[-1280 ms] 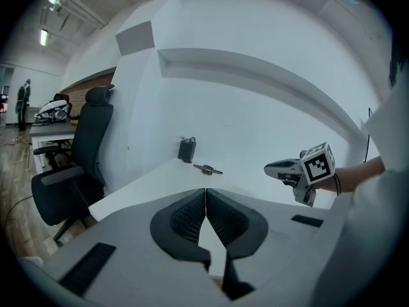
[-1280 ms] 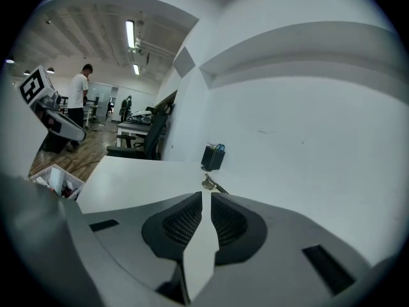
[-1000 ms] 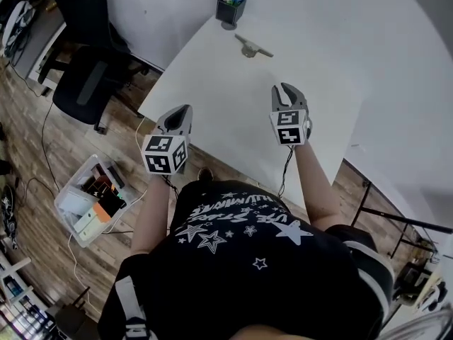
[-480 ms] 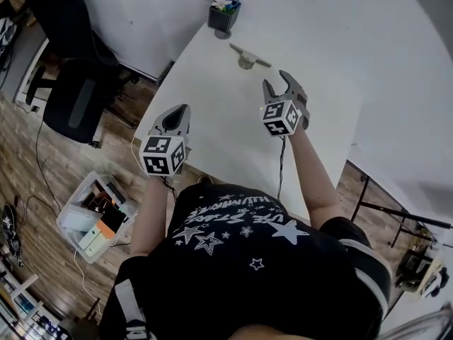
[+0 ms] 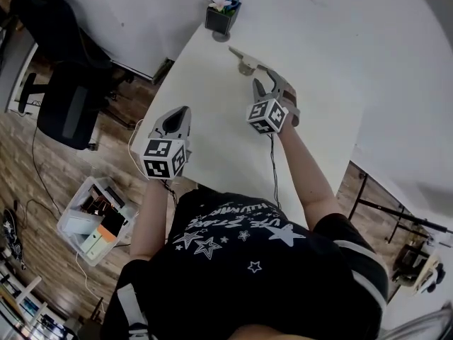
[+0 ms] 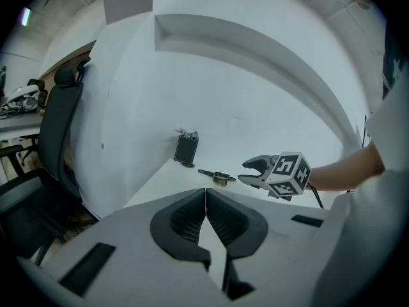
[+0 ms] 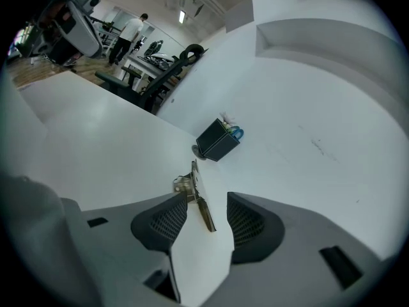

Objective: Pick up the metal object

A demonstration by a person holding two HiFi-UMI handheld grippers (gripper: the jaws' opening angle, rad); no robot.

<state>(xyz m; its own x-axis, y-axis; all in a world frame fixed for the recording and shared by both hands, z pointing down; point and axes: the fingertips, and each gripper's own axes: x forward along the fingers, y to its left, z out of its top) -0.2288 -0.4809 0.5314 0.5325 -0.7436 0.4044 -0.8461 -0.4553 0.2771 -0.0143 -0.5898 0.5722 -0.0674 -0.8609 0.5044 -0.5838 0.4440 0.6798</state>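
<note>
Metal object (image 7: 203,211) lies on the desk (image 7: 96,126) between our opening right tongs (image 7: 208,221) (untouched); next we lower and close. Left tongs (image 6: 206,219) together, idle.

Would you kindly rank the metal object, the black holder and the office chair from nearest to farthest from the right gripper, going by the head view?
1. Metal object, just ahead, its near end between the opening jaws of the right gripper.
2. Black holder, at the table's far corner.
3. Office chair, on the floor, far left.
</note>
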